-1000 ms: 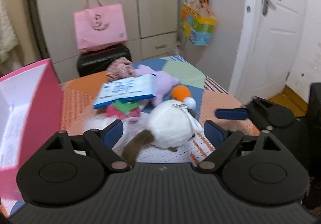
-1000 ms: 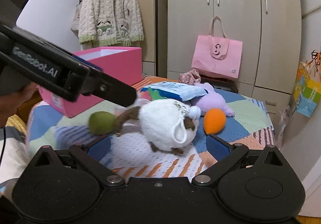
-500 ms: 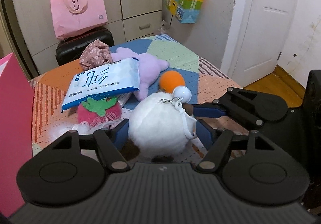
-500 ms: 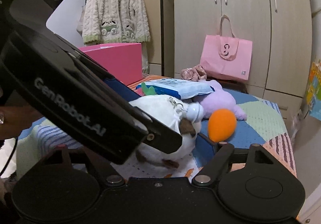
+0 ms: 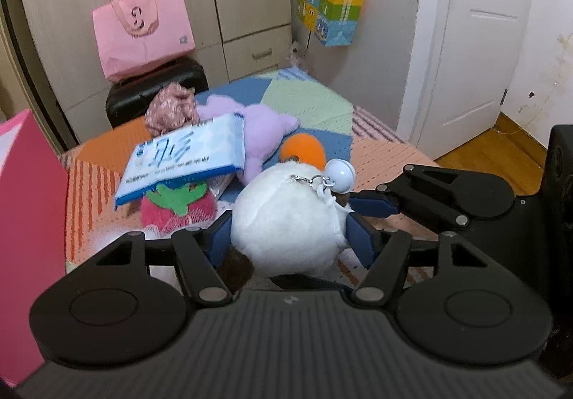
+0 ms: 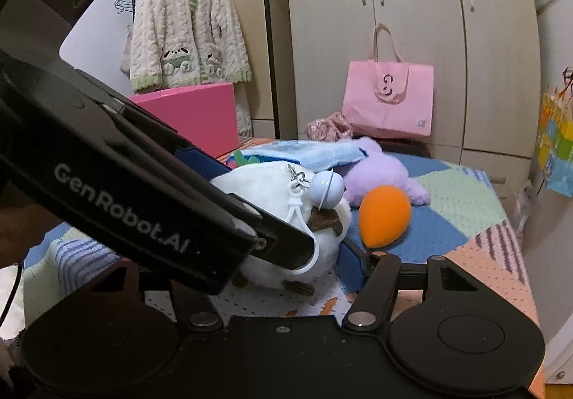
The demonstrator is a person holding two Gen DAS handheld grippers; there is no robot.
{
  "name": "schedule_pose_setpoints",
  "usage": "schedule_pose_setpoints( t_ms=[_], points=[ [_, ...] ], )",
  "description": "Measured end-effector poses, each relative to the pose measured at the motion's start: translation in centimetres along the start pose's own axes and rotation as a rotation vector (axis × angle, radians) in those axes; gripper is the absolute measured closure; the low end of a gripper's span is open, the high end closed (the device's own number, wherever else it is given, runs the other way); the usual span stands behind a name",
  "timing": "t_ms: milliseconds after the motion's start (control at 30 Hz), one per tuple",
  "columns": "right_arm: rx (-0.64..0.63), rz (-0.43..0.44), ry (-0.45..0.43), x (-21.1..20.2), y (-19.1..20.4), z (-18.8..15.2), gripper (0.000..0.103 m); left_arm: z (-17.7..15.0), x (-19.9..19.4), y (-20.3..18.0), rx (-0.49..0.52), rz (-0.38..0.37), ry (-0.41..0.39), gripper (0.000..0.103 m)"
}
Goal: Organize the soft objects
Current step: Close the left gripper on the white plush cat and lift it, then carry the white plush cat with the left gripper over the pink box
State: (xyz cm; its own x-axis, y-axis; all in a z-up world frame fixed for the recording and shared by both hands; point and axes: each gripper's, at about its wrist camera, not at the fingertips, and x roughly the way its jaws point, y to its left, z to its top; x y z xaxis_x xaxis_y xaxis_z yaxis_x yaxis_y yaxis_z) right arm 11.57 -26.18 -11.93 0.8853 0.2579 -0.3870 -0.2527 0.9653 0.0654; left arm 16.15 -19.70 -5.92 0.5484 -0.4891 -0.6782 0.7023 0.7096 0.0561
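White plush, round and fluffy, sits low in the centre of the left wrist view: a stuffed toy [image 5: 290, 216] with brown patches, a keychain clasp and a pale ball charm [image 5: 339, 174] at its top. It rests on the patchwork crochet mat [image 5: 308, 102], just in front of a strawberry plush [image 5: 177, 207], a blue-and-white tissue pack [image 5: 186, 155], a lilac plush [image 5: 258, 134] and an orange egg-shaped sponge [image 5: 302, 148].

Both tongs are closing on it. The left gripper [image 5: 288, 238] has its blue pads against the toy's flanks, clenching it; the right gripper [image 6: 286, 256] comes in from the right of that view, one blue finger [image 6: 352, 261] touching the toy's side (its other finger is hidden behind the left tool, so a full grasp there I cannot tell).

Judging by the pile, the toy should be light, squashy and springy, not fragile; the body's widest part seems the best hold, clear of the dangling charm.

Open mat lies toward the right; the pink box [image 5: 25, 220] stands at the left edge, and the crossed tools crowd each other.
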Motion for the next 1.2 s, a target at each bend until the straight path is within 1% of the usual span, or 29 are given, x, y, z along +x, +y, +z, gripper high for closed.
schedule_pose_setpoints(
  t_ms=[133, 300, 433, 533, 667, 767, 833, 933, 1033, 1133, 1200],
  points=[
    [-0.01, -0.017, -0.023, -1.4, 0.4, 0.8, 0.035, 0.3, -1.8, -0.5, 0.022, 0.002, -0.042, 0.038],
    [-0.053, -0.065, -0.062, -3.1, 1.6, 2.0, 0.035, 0.7, -4.2, -1.1, 0.051, 0.0, -0.102, 0.037],
    [-0.08, -0.099, -0.079, -4.4, 2.6, 3.1, 0.035, 1.0, -6.3, -1.3, 0.057, -0.006, -0.131, 0.037],
    [-0.087, -0.104, -0.073, -5.2, 3.4, 4.2, 0.035, 1.1, -7.9, -1.1, 0.042, -0.01, -0.134, 0.037],
    [-0.084, -0.083, -0.031, -6.3, 5.0, 5.7, 0.035, 0.9, -10.3, -0.5, -0.002, -0.013, -0.107, 0.037],
    [-0.089, -0.055, 0.012, -7.2, 6.7, 6.6, 0.035, 0.3, -12.2, 0.3, -0.046, -0.022, -0.078, 0.037],
    [-0.092, -0.021, 0.049, -7.6, 7.7, 7.1, 0.035, -0.4, -13.3, 1.0, -0.082, -0.023, -0.052, 0.037],
    [-0.086, 0.056, 0.096, -7.8, 9.2, 7.5, 0.034, -1.7, -14.9, 2.3, -0.141, -0.014, -0.014, 0.037],
    [-0.093, 0.138, 0.14, -7.4, 11.1, 7.9, 0.034, -3.1, -16.6, 3.9, -0.198, 0.005, 0.042, 0.038],
    [-0.106, 0.219, 0.174, -6.6, 13.1, 8.4, 0.034, -4.2, -18.1, 5.6, -0.243, 0.036, 0.071, 0.038],
    [-0.12, 0.264, 0.183, -5.9, 14.4, 8.9, 0.034, -4.6, -19.1, 6.9, -0.28, 0.058, 0.074, 0.038]
  ],
)
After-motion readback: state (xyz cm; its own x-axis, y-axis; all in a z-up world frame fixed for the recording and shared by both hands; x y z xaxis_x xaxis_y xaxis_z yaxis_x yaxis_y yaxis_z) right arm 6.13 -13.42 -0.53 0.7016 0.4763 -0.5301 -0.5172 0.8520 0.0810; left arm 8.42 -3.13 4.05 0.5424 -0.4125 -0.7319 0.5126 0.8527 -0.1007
